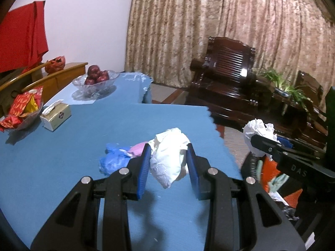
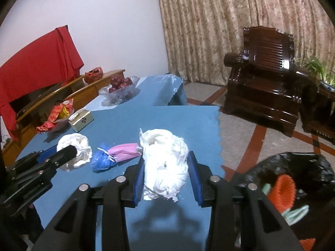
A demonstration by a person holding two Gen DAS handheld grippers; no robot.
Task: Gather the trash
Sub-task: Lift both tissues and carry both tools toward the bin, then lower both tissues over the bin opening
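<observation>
My left gripper (image 1: pixel 168 152) is shut on a crumpled white tissue wad (image 1: pixel 167 159) and holds it above the blue tablecloth (image 1: pixel 62 156). My right gripper (image 2: pixel 166 163) is shut on another white paper wad (image 2: pixel 165 163), lifted above the cloth near the table's right edge. A blue plastic bag scrap (image 2: pixel 101 160) and a pink face mask (image 2: pixel 124 151) lie on the cloth between the grippers; both also show in the left wrist view, the scrap (image 1: pixel 113 161) and the mask (image 1: pixel 137 149). A black trash bag (image 2: pixel 293 177) stands open on the floor at the right, with orange and green trash inside.
A tissue box (image 1: pixel 55 116), a bowl of red packets (image 1: pixel 19 110) and a glass bowl of apples (image 1: pixel 95 79) stand at the table's far left. A dark wooden armchair (image 2: pixel 263 71) and potted plant (image 1: pixel 284 85) stand beyond the table.
</observation>
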